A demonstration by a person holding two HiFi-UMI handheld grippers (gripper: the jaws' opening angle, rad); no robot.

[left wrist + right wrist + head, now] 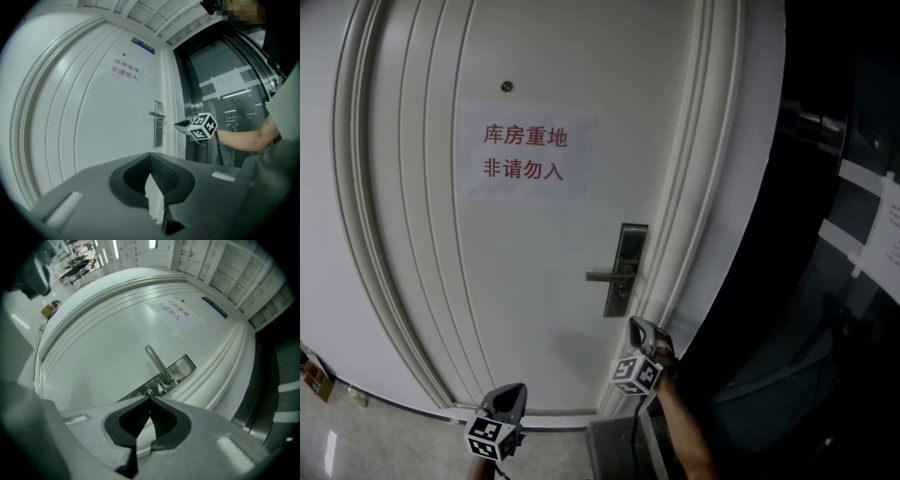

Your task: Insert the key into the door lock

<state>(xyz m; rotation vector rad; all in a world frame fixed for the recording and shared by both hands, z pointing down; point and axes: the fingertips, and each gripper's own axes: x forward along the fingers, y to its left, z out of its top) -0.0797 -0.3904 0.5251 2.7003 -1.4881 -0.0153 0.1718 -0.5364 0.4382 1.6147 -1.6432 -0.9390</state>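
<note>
The white door [525,281] carries a steel lock plate [625,269] with a lever handle [605,276]. My right gripper [636,324] hovers just below and in front of the plate, jaws shut. In the right gripper view its tips [150,397] meet right under a small round silvery spot [149,392] on the plate [180,367], below the handle [157,363]; it looks like the keyhole. I see no key in any view. My left gripper [514,392] hangs lower left, away from the door; its jaws [150,155] are shut with nothing between them.
A paper notice with red print [525,153] is taped to the door above the lock. The door frame mouldings [698,234] run right of the plate. Dark glass panels [844,234] stand to the right. A person's forearm [243,139] holds the right gripper [194,126].
</note>
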